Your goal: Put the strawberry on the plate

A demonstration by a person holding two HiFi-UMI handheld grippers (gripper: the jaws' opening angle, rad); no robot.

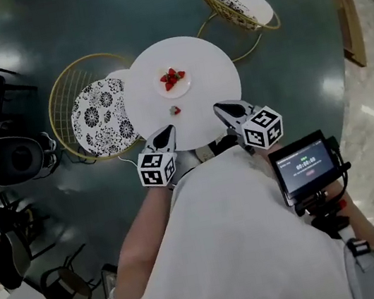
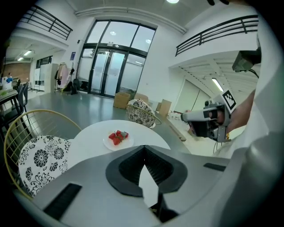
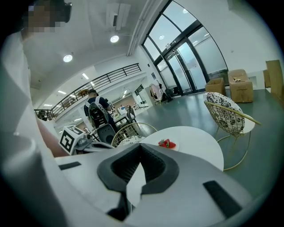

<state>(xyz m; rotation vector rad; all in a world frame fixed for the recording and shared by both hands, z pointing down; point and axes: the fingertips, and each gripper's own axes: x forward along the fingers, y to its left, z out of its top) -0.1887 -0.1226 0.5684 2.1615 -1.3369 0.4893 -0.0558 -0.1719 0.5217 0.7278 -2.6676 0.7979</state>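
A loose strawberry [image 1: 175, 110] lies on the round table [image 1: 209, 70], between the plate [image 1: 180, 92] of berries at its middle and the near edge. The left gripper [image 1: 164, 138] and right gripper [image 1: 229, 110] hover at that edge, clenched and empty. Either one should open wide, straddle the berry, then close softly.

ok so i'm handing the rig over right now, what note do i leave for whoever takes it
Left tongs: shut, empty, over the near edge of the table.
Right tongs: shut, empty, also at the near edge.
Things: the plate sits near the table's middle with several strawberries on it. One loose strawberry lies on the table between the plate and the tongs, closer to the left ones.
Done: the loose strawberry is untouched.
Left: open one pair of tongs, pick up the loose strawberry and set it on the plate.
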